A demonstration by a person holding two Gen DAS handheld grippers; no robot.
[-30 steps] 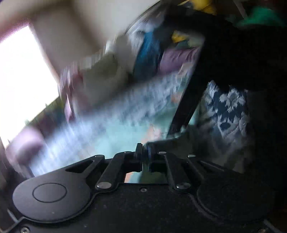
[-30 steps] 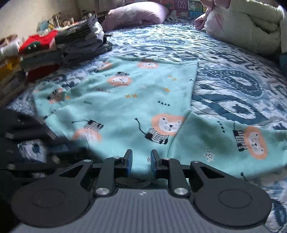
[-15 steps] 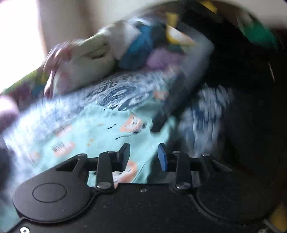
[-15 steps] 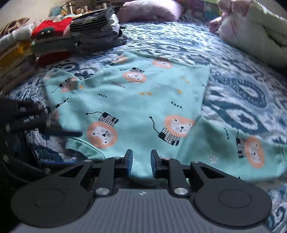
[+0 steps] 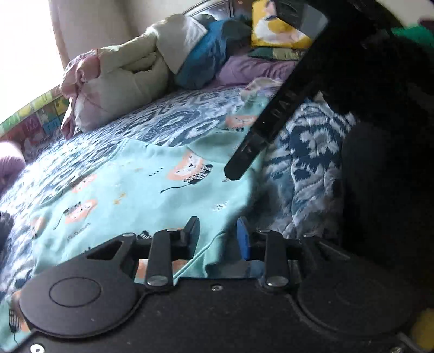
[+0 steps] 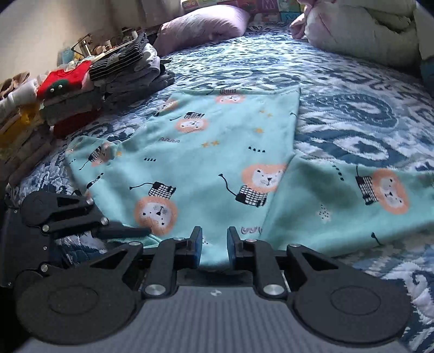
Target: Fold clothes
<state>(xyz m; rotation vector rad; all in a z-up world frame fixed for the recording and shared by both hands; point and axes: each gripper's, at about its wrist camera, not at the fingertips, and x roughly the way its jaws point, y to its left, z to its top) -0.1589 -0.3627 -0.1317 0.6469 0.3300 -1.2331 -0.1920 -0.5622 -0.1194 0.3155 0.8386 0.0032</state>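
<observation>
A mint-green child's top with orange lion prints (image 6: 222,152) lies spread flat on the blue-and-white quilt, one sleeve reaching out to the right. It also shows in the left wrist view (image 5: 141,195). My right gripper (image 6: 214,243) is open at the garment's near edge, and the cloth reaches in between its jaws. My left gripper (image 5: 215,235) is open and low over the near edge of the top. The left gripper also shows in the right wrist view (image 6: 81,217) at the garment's near left corner, with its fingers lying over the cloth edge.
Stacks of folded clothes (image 6: 81,89) stand at the left of the bed. A lilac pillow (image 6: 203,24) and a bundled cream duvet (image 6: 366,30) lie at the far end. A dark bar (image 5: 274,114) crosses the left wrist view at the right.
My left gripper has opened from shut and swung down onto the garment's near left corner. My right gripper has stayed open at the near edge and shifted slightly.
</observation>
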